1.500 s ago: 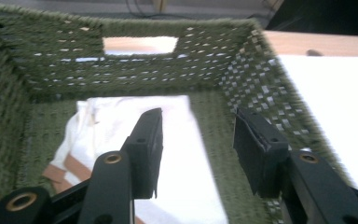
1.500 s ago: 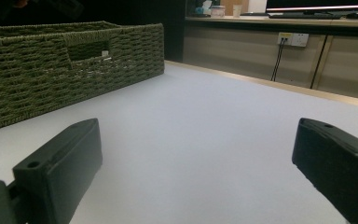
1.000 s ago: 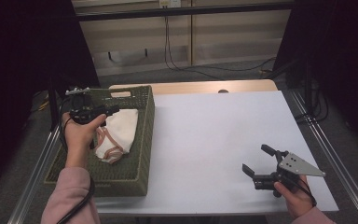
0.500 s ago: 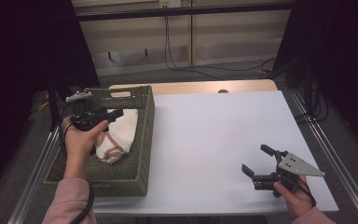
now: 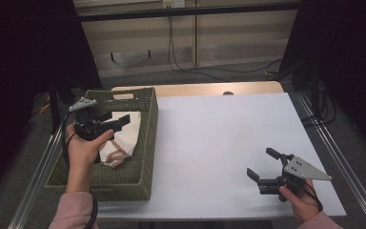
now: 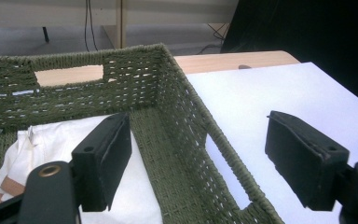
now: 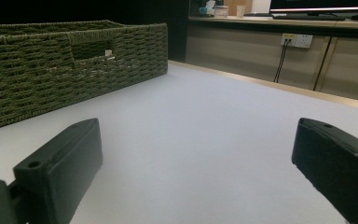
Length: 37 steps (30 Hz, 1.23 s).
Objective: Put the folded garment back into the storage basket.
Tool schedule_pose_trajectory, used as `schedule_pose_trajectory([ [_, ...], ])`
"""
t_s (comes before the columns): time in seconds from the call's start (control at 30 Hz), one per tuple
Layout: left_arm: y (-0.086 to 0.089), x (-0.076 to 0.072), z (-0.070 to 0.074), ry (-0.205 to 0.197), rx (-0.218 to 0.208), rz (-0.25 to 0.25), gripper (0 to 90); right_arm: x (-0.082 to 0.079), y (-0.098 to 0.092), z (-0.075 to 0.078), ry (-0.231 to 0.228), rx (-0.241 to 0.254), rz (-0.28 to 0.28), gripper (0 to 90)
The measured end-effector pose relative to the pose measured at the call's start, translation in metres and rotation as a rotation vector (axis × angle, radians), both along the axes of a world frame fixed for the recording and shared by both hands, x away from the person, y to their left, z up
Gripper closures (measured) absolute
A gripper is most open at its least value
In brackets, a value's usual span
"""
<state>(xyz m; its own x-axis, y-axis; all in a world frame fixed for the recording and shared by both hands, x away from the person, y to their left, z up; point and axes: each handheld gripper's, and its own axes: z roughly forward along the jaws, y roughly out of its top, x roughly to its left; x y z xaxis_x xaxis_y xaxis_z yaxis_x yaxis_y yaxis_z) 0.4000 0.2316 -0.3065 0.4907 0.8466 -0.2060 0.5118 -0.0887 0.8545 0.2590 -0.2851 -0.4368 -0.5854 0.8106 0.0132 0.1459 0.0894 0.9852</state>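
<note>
- I have my left tool hovering over the dark green woven basket, its jaws wide apart and gripping nothing.
- In the left gripper view, one jaw sits over the cream folded cloth with the tan trim and the other hangs past the basket's near wall, above the white tabletop; the wall runs up between them.
- That cloth lies inside the basket, directly below and slightly behind my left tool, untouched as far as I can see.
- My right tool rests low over the tabletop, well apart from the basket, jaws spread and empty; in the right gripper view the basket stands far off to that tool's left front.
- My judgement: the work is at its very start. Taking the cloth looks like the job, and no grasp is made yet; lowering, closing on the fabric and lifting it out are all left to do.
- Count: one basket, one cloth inside it, two tools, one tabletop. I see nothing else lying on the white surface.
- The basket's wall has cut-out handle slots; I can see two in the left gripper view.
</note>
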Motion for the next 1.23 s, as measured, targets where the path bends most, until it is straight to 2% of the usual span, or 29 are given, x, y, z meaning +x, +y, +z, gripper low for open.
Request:
schedule_pose_trajectory([
  [0.03, 0.0, -0.001, 0.0, 0.011, 0.002, -0.005, 22.9, 0.0, 0.0, 0.0, 0.004, 0.003, 0.001, 1.3],
  [0.07, 0.0, -0.002, 0.0, 0.002, 0.018, -0.009, 22.3, 0.0, 0.0, 0.0, 0.001, 0.0, 0.001, 1.3],
  [0.23, -0.002, -0.008, -0.003, -0.009, 0.001, -0.021, 20.4, 0.0, 0.0, 0.0, 0.001, -0.002, 0.003, 1.3],
  [0.27, -0.003, -0.009, -0.004, -0.02, 0.01, -0.022, 20.4, 0.0, 0.0, 0.0, 0.002, 0.001, 0.004, 1.3],
  [0.4, -0.005, -0.013, -0.008, -0.036, -0.026, -0.02, 19.5, 0.0, 0.0, 0.0, 0.004, 0.002, 0.004, 1.3],
  [0.43, -0.005, -0.014, -0.009, -0.036, -0.015, -0.021, 19.0, 0.0, 0.0, 0.0, 0.004, 0.001, 0.004, 1.3],
  [0.53, -0.006, -0.018, -0.012, -0.046, -0.037, -0.012, 17.5, 0.0, 0.0, 0.0, 0.004, 0.0, 0.004, 1.3],
  [0.57, -0.005, -0.018, -0.012, -0.049, -0.02, -0.015, 17.5, 0.0, 0.0, 0.0, 0.004, 0.001, 0.004, 1.3],
  [0.93, -0.003, -0.029, -0.019, -0.076, -0.05, -0.001, 15.4, 0.0, 0.0, 0.0, 0.007, -0.004, 0.002, 1.3],
  [0.97, -0.002, -0.029, -0.02, -0.072, -0.032, -0.009, 15.1, 0.0, 0.001, 0.0, 0.007, -0.005, 0.0, 1.3],
  [1.0, -0.003, -0.03, -0.021, -0.07, -0.044, -0.002, 14.7, 0.0, 0.001, 0.0, 0.007, -0.004, 0.001, 1.3],
  [1.13, 0.0, -0.034, -0.023, -0.093, -0.051, 0.011, 13.6, 0.0, 0.001, 0.0, 0.009, -0.004, 0.003, 1.3],
  [1.23, 0.001, -0.034, -0.022, -0.095, -0.05, 0.012, 12.6, 0.0, 0.001, 0.0, 0.01, -0.007, -0.001, 1.3],
])
